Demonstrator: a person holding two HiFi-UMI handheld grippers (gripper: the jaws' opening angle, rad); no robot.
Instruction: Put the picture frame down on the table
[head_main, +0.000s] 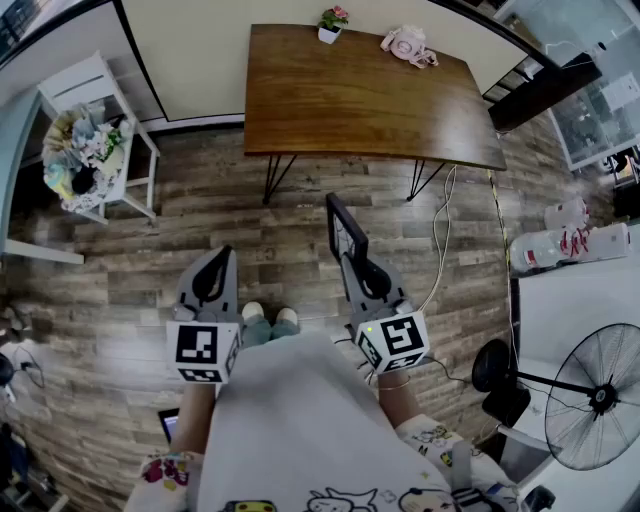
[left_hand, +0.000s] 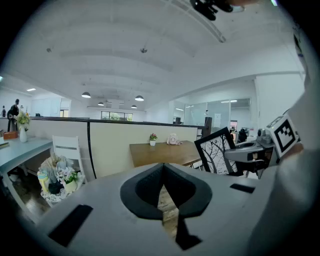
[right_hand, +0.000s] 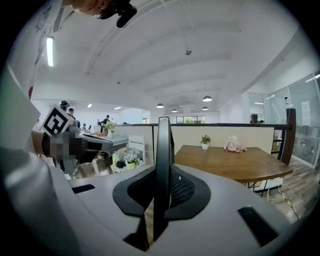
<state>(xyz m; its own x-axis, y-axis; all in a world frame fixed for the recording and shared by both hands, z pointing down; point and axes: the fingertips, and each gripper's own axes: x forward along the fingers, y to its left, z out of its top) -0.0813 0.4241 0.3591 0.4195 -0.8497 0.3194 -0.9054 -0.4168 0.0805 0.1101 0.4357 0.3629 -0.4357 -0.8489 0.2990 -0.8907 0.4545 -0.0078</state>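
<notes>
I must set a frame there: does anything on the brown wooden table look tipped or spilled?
Nothing stands out: the small white flower pot stands upright on the brown wooden table, and nothing is spilled.

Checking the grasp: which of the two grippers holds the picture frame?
The right gripper: its jaws are closed on the edge of the black picture frame, while the left gripper has its jaws together with nothing between.

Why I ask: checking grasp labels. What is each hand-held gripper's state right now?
Left hand-held gripper: closed, nothing between its jaws.
Right hand-held gripper: closed on the picture frame, held upright on edge.
</notes>
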